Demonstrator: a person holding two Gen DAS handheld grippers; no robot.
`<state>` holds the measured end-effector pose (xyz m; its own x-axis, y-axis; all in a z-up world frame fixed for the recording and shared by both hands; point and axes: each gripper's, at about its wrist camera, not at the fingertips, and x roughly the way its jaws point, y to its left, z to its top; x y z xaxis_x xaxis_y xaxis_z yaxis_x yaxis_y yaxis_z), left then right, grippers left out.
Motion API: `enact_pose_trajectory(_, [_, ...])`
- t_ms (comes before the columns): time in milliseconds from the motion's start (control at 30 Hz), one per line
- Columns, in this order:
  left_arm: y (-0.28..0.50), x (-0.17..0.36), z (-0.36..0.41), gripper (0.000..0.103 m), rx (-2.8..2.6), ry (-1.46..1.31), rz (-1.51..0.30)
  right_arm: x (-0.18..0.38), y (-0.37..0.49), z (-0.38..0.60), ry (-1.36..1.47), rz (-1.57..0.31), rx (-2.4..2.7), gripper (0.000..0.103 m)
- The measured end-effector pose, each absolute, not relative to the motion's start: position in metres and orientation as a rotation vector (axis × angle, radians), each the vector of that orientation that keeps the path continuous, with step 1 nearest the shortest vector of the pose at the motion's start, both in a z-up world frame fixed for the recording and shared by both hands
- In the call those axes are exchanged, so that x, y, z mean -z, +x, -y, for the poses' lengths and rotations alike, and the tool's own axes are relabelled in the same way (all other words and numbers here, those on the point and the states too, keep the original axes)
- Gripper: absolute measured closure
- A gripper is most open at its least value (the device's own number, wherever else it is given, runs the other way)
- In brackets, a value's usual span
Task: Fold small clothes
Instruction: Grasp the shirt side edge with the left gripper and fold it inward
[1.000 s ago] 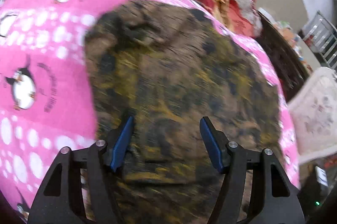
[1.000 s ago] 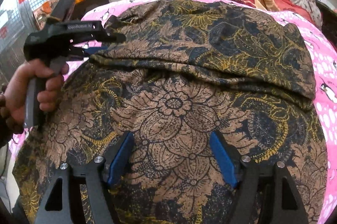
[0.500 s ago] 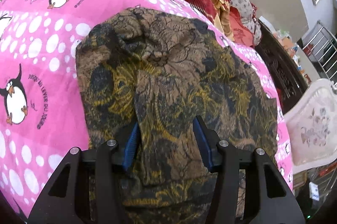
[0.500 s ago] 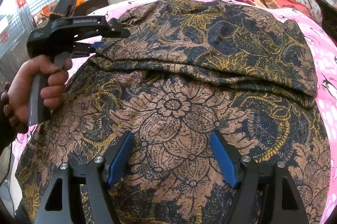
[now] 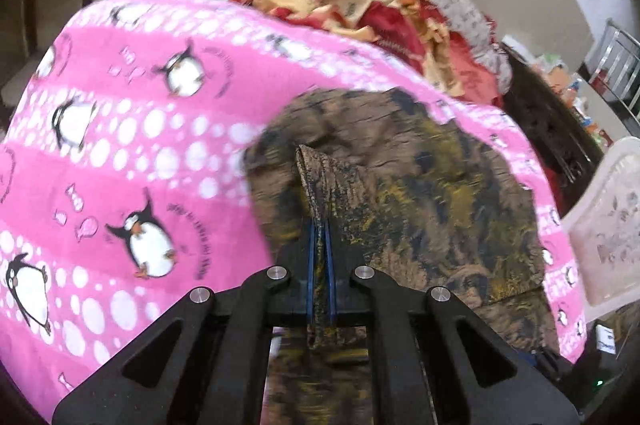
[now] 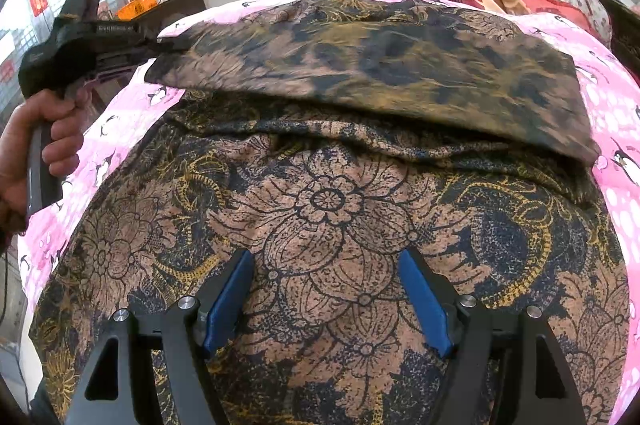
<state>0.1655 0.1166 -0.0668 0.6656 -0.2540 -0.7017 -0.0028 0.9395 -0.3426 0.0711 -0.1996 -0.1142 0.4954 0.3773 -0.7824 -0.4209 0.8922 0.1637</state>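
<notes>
Your left gripper (image 5: pixel 319 241) has just closed on a pinch of the brown floral garment (image 6: pixel 328 225): a second ago its blue pads stood wide apart over the cloth, and now they are pressed together with a ridge of fabric standing up between them. In the right wrist view, your left hand (image 6: pixel 44 141) holds that gripper at the left edge of the pink penguin blanket (image 5: pixel 120 153), and the garment's far layer, which lay flat a second ago, is now lifted into a taut sheet off the bed, stretching from the gripper toward the blanket's right edge. The near half of the garment lies spread flat on the blanket, filling its near part. Your right gripper (image 6: pixel 326 299) has not moved; its jaws stand wide apart above the flat near half, with cloth below them but nothing clamped. This looks like the start of a fold: you have the edge secured and raised, so carrying it over the flat half seems the likely next move. A heap of red and cream fabric (image 5: pixel 360 1) sits at the bed's far end.
</notes>
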Motion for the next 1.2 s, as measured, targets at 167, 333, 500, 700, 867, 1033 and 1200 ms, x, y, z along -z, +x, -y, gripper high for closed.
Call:
enact_pose_trajectory(167, [0.174,0.094,-0.110,0.099,0.135,-0.296,-0.918,0.115,0.072,0.201,-0.046,-0.937,-0.488,0.028])
enact_pose_trajectory(333, [0.163,0.083,-0.108,0.086,0.057,-0.207,-0.897,0.115,0.073,0.199,-0.050,-0.949,-0.499,0.022])
enact_pose_trajectory(500, [0.136,0.044,-0.112,0.050,-0.022,-0.206,-0.717,0.107,0.075,0.193,-0.083,-1.003,-0.525,0.019])
enact_pose_trajectory(700, [0.160,0.050,-0.076,0.050,0.069,-0.228,-0.749,0.026,0.096,0.200,-0.080,-0.690,-0.470,0.036])
enact_pose_trajectory(867, [0.177,0.083,-0.060,0.050,-0.022,-0.180,-0.828,0.045,0.160,0.231,-0.127,-0.797,-0.282,0.077])
enact_pose_trajectory(1033, [0.173,0.114,-0.057,0.045,-0.015,-0.162,-0.809,0.101,0.179,0.316,0.025,-0.968,-0.193,0.080])
enact_pose_trajectory(1200, [0.175,0.116,-0.055,0.041,-0.016,-0.156,-0.813,0.072,0.190,0.321,0.050,-0.908,-0.213,0.080])
